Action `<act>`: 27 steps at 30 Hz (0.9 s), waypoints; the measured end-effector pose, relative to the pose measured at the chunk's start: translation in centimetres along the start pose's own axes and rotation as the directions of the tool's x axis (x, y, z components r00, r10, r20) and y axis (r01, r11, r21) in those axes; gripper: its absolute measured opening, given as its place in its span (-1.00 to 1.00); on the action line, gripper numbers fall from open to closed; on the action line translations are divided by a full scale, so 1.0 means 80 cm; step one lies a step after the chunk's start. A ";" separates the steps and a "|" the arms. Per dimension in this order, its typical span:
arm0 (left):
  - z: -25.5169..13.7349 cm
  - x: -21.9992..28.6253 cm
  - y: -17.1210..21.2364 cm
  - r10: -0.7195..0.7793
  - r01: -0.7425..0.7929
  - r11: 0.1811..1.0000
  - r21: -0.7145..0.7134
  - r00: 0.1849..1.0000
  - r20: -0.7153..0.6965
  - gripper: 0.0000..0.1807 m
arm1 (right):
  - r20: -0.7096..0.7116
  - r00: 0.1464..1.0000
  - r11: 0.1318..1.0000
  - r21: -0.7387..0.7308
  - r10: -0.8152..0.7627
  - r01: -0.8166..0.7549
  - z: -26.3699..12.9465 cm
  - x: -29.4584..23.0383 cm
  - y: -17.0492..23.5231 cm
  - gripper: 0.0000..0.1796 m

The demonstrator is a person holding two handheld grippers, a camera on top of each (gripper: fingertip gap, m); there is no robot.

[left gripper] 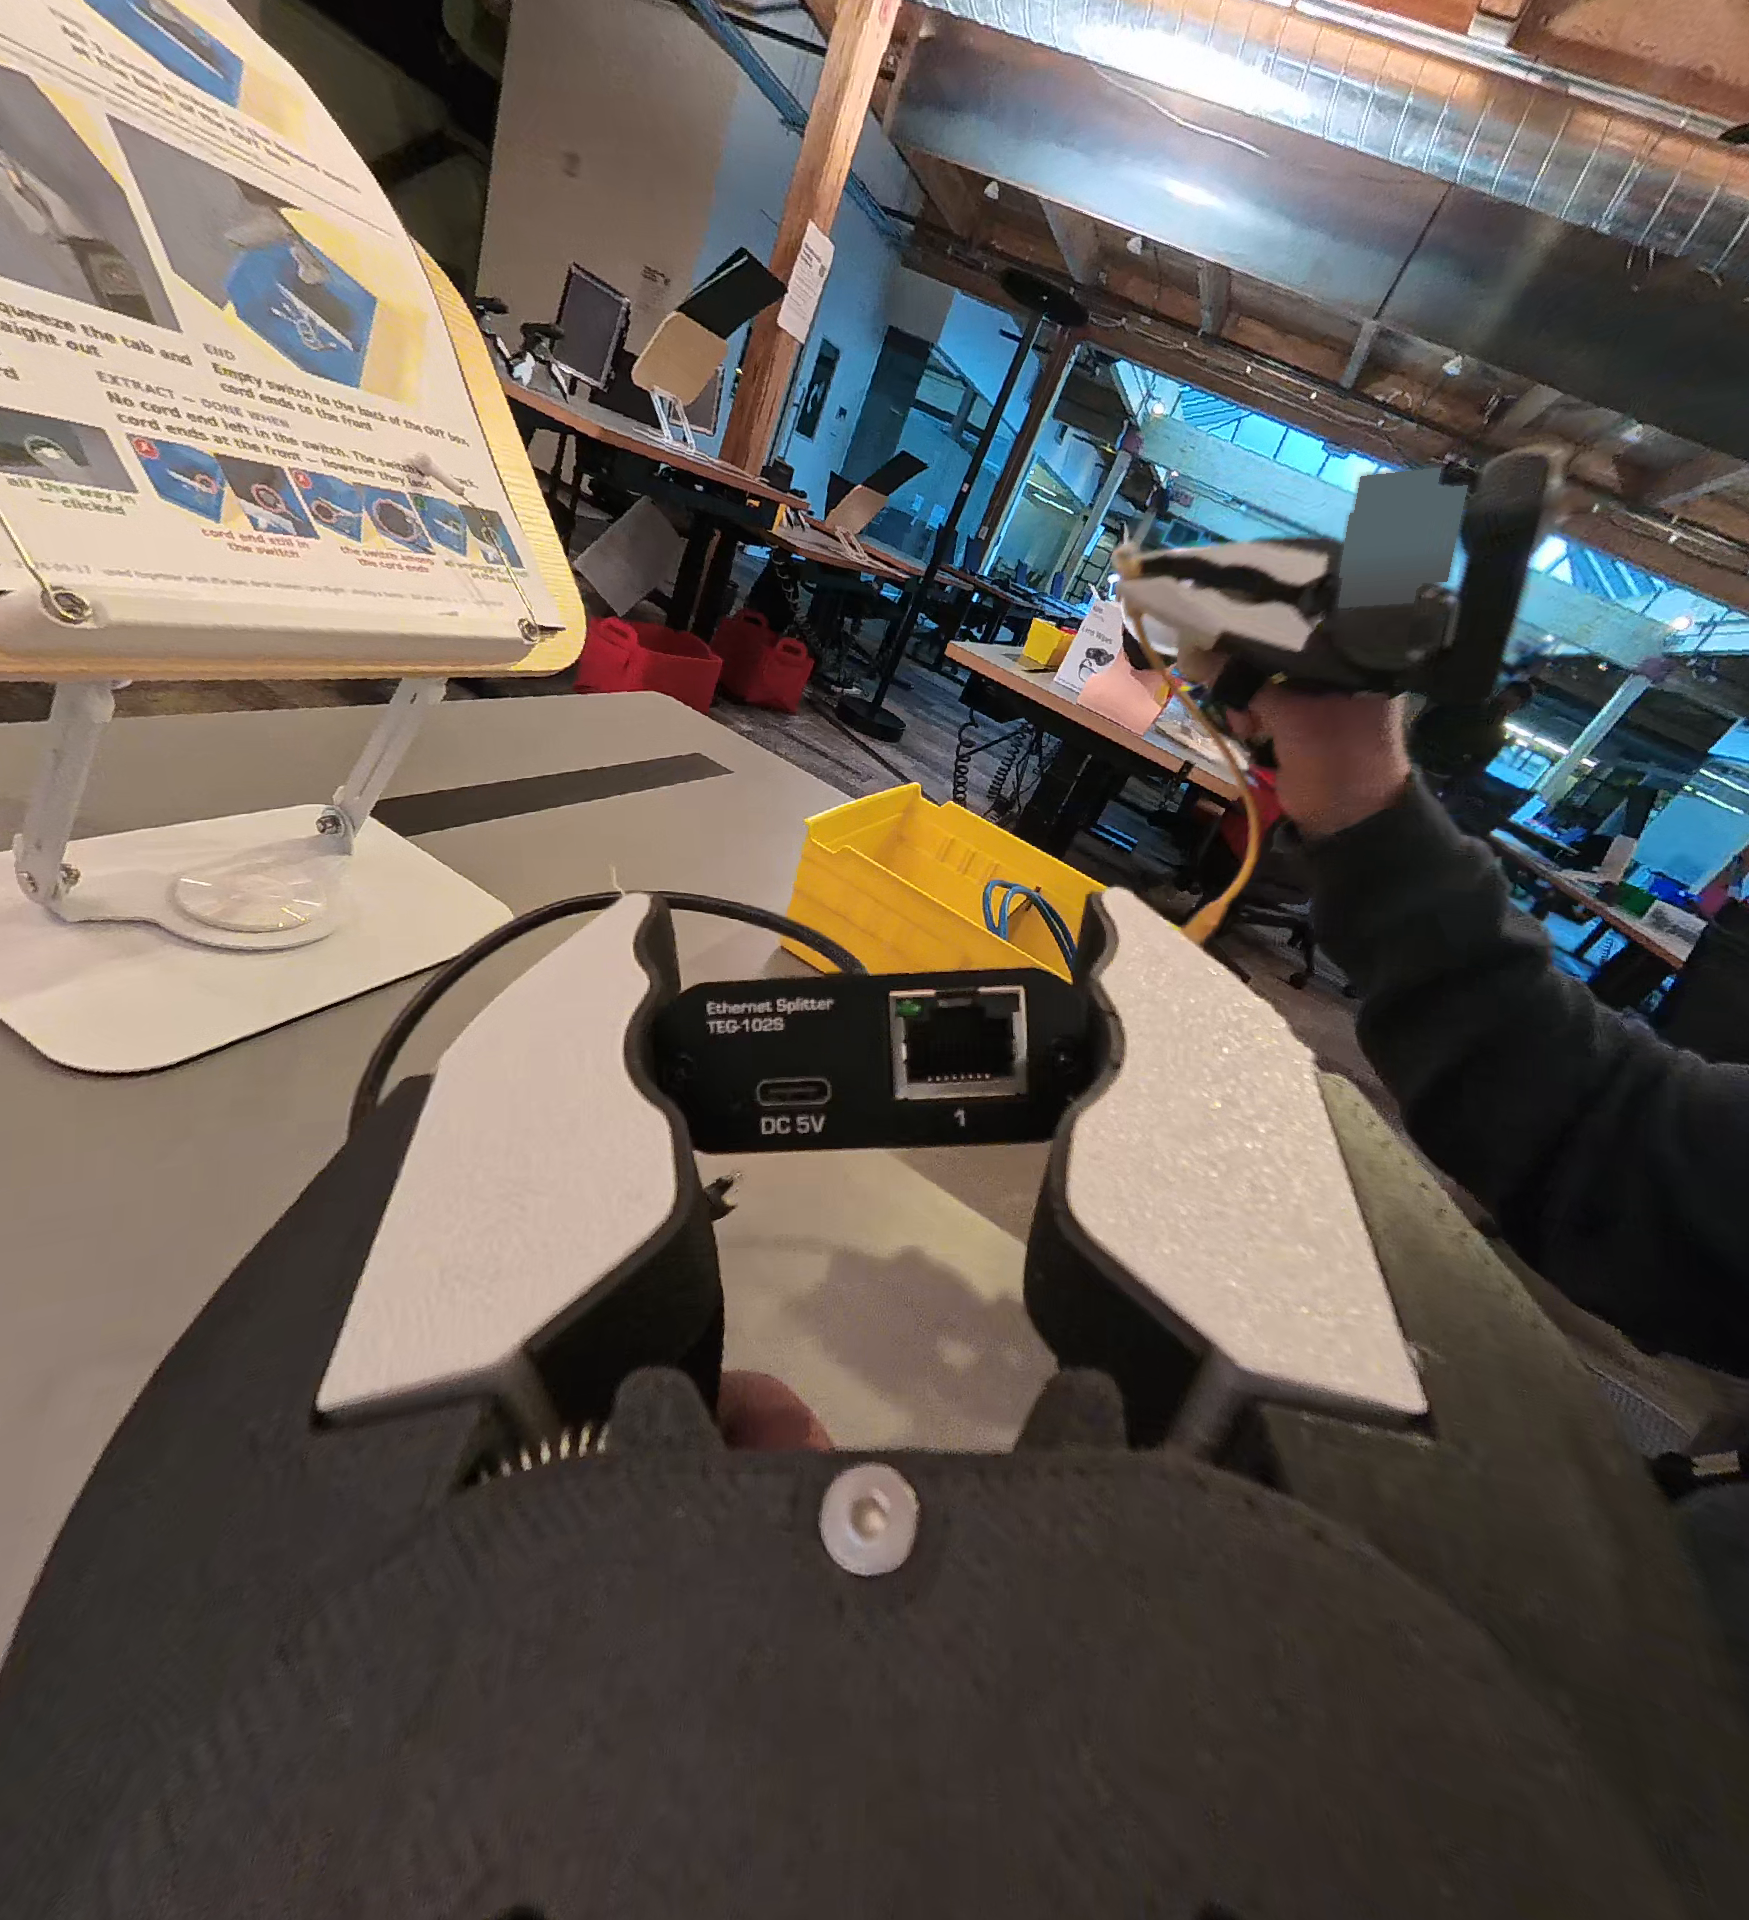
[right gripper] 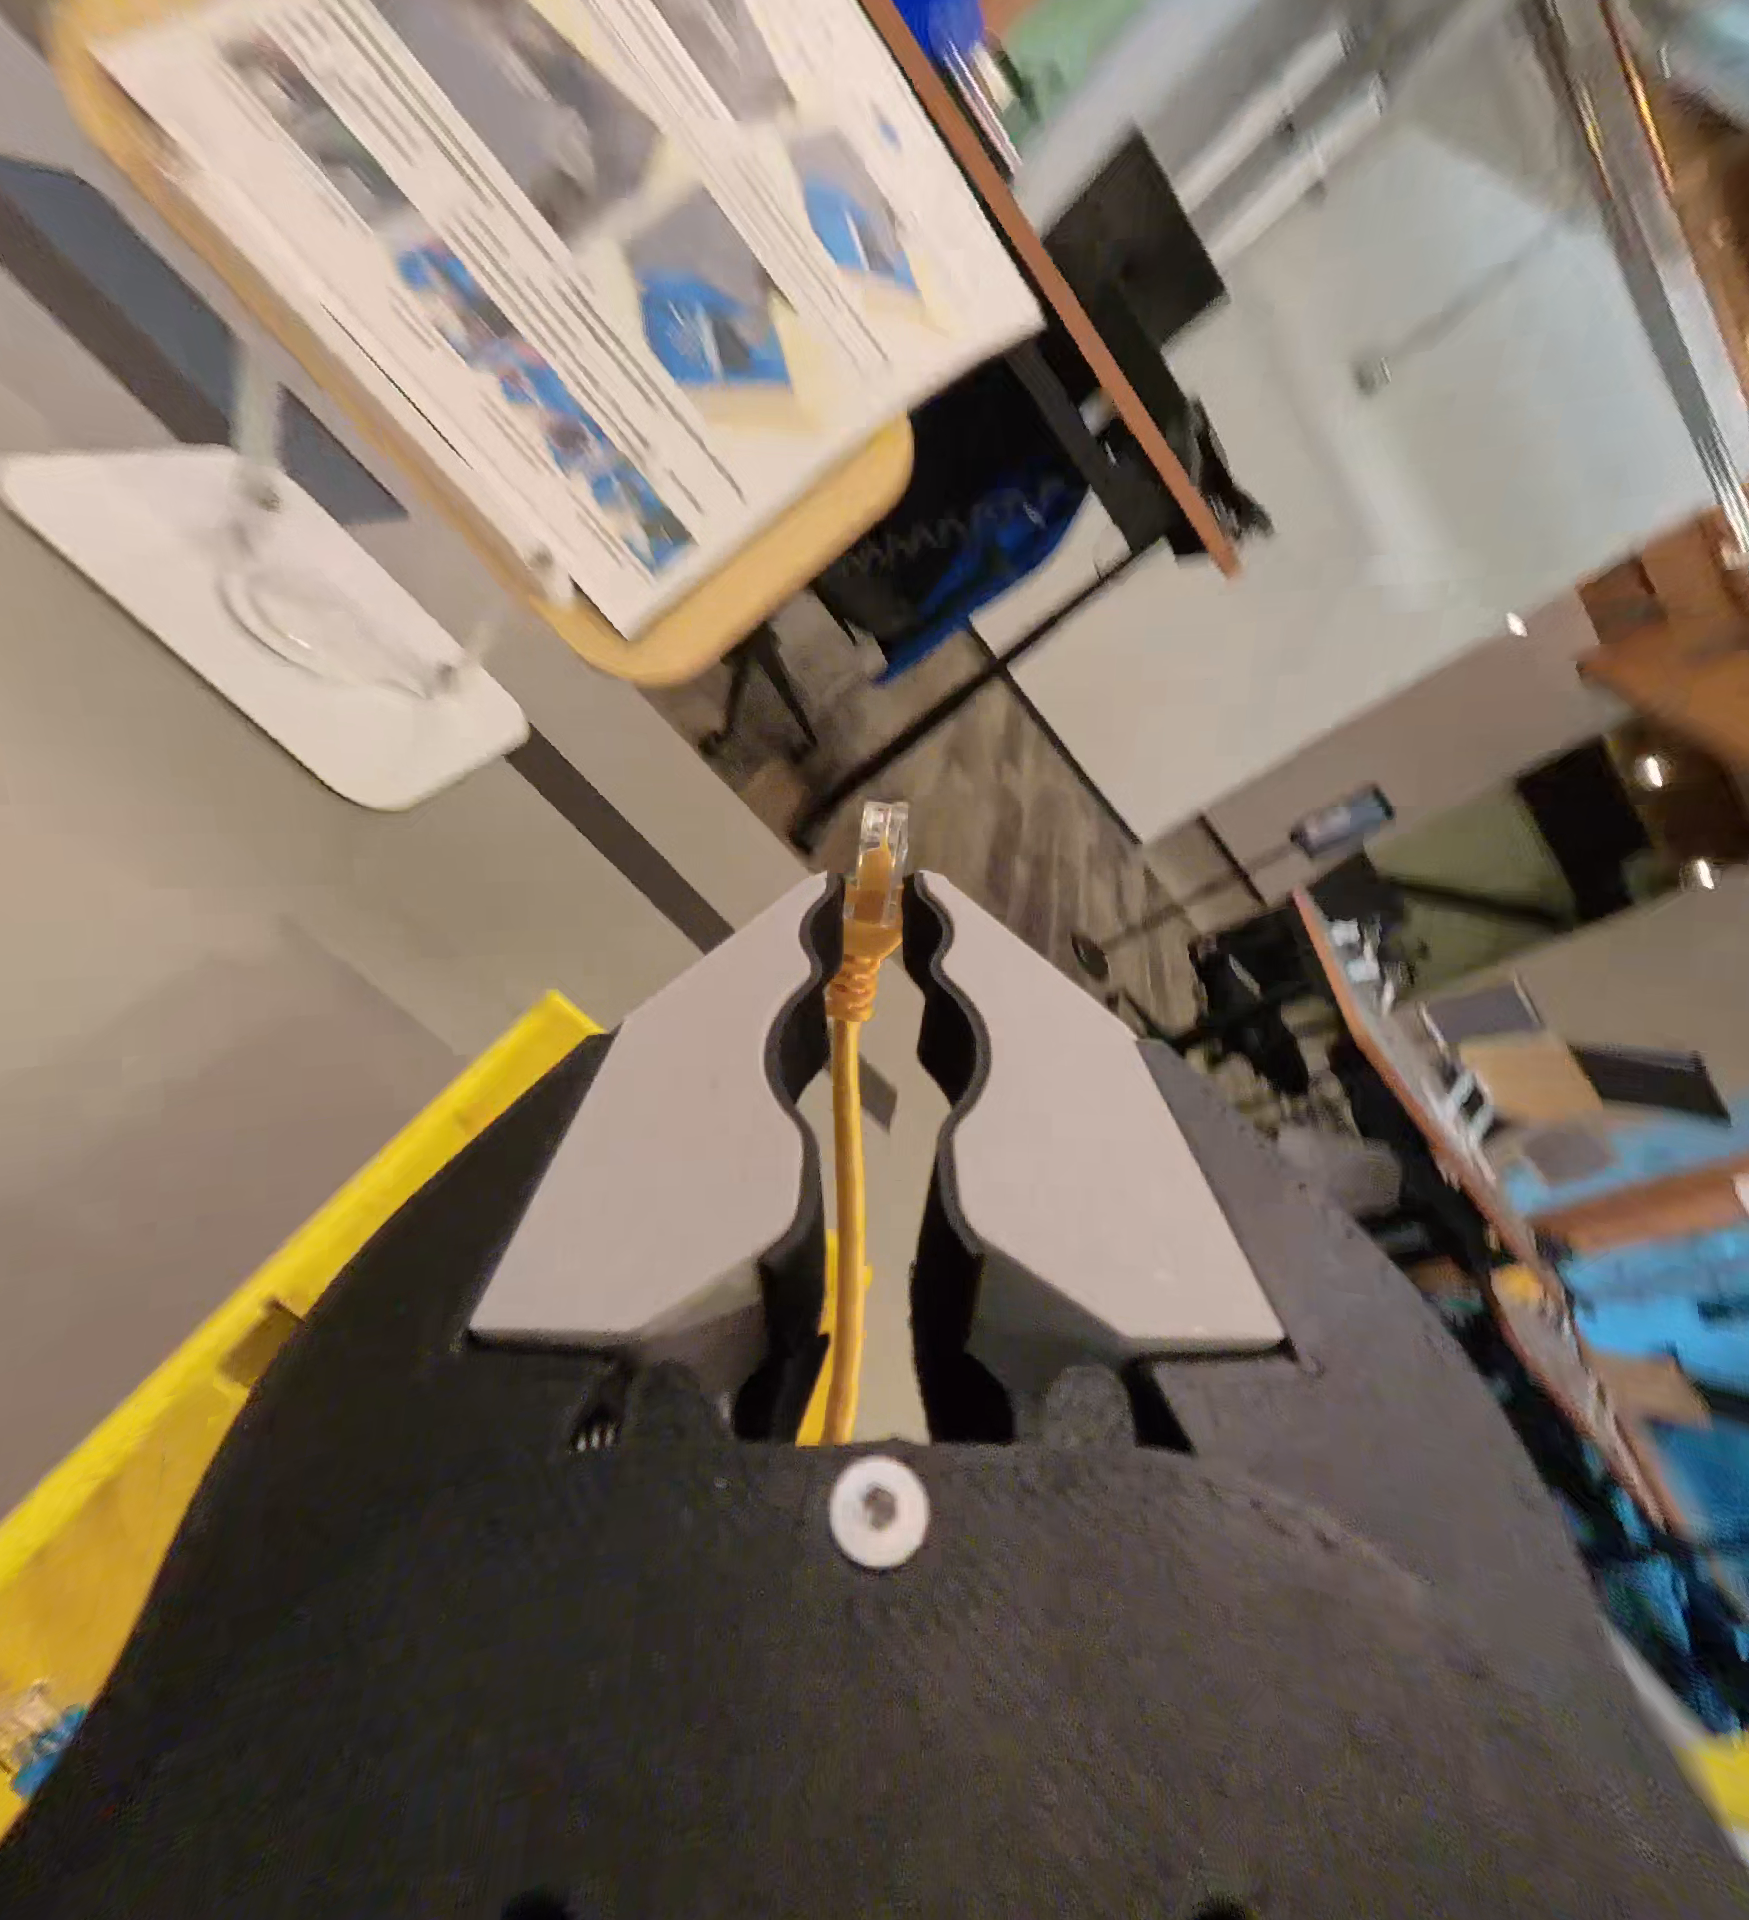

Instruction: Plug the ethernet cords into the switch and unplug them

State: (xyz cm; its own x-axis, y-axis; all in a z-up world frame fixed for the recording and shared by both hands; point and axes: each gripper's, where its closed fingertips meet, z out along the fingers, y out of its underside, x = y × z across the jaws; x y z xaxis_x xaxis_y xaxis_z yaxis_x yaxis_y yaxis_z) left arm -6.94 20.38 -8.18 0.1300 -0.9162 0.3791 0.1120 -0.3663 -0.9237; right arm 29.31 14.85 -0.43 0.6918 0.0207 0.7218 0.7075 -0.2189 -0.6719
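My left gripper (left gripper: 875, 997) is shut on a small black switch (left gripper: 875, 1060) and holds it above the grey table, its empty network port (left gripper: 958, 1042) facing me. My right gripper (right gripper: 875, 888) is shut on the yellow ethernet cord (right gripper: 849, 1164) just behind its clear plug (right gripper: 882, 831), which sticks out past the fingertips. In the left wrist view the right gripper (left gripper: 1140, 582) is raised at the upper right, with the yellow cord (left gripper: 1239, 831) hanging from it. A blue cord (left gripper: 1031, 914) lies in the yellow bin.
A yellow bin (left gripper: 911, 883) sits behind the switch; its rim shows in the right wrist view (right gripper: 226, 1330). A white stand (left gripper: 174, 935) holds an instruction sheet (left gripper: 174, 312) at the left. A black cable (left gripper: 496, 956) curls on the table (left gripper: 122, 1247). A person's dark sleeve (left gripper: 1535, 1091) is at right.
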 end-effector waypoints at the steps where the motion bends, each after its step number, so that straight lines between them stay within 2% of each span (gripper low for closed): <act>1: 0.001 0.001 0.001 0.001 -0.001 1.000 -0.004 1.000 0.000 -0.19 | -0.022 0.999 0.999 -0.032 0.038 -0.039 0.004 0.002 0.027 -0.89; 8: 0.001 -0.003 0.008 0.001 -0.001 1.000 -0.018 1.000 0.007 -0.19 | -0.189 0.942 0.945 -0.121 0.277 -0.302 0.010 -0.014 0.187 -0.89; 10: 0.003 -0.005 0.011 0.000 0.000 1.000 -0.028 1.000 0.009 -0.19 | -0.186 0.922 0.917 -0.153 0.339 -0.368 0.010 -0.030 0.218 -0.88; 14: 0.008 -0.006 0.021 -0.012 0.012 0.999 -0.046 1.000 0.003 -0.19 | -0.141 0.922 0.888 -0.250 0.360 -0.385 0.012 -0.068 0.257 -0.87; 16: 0.010 -0.006 0.027 -0.014 0.014 0.998 -0.056 1.000 0.001 -0.19 | -0.095 0.933 0.881 -0.308 0.348 -0.360 0.011 -0.088 0.270 -0.83; 17: 0.011 -0.007 0.029 -0.017 0.017 0.998 -0.059 1.000 0.000 -0.19 | -0.054 0.935 0.866 -0.362 0.349 -0.345 0.009 -0.102 0.277 -0.70; 18: 0.011 -0.008 0.031 -0.020 0.020 0.998 -0.062 1.000 0.001 -0.19 | -0.026 0.935 0.849 -0.411 0.354 -0.333 0.005 -0.111 0.283 -0.65; 19: 0.011 -0.009 0.032 -0.022 0.022 0.998 -0.063 1.000 0.003 -0.19 | 0.008 0.931 0.839 -0.436 0.364 -0.324 0.000 -0.117 0.284 -0.66; 20: 0.011 -0.009 0.032 -0.027 0.027 0.998 -0.062 1.000 0.003 -0.19 | 0.037 0.926 0.834 -0.450 0.375 -0.320 -0.005 -0.121 0.282 -0.65; 25: 0.009 -0.012 0.031 -0.036 0.036 0.998 -0.060 0.999 0.005 -0.19 | 0.078 0.931 0.828 -0.487 0.358 -0.277 -0.029 -0.111 0.268 -0.29; 27: 0.009 -0.011 0.030 -0.035 0.035 0.998 -0.061 0.999 0.005 -0.19 | 0.094 0.935 0.843 -0.470 0.342 -0.261 -0.036 -0.104 0.253 -0.26</act>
State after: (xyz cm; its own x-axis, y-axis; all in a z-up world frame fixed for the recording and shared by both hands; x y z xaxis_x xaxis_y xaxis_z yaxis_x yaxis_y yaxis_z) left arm -6.04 20.42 -10.71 0.1310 -0.9020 0.4114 0.0565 -0.4075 -0.9115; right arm 37.50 7.47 -19.58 0.9022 0.0359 0.4299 0.3483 -0.6486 -0.6767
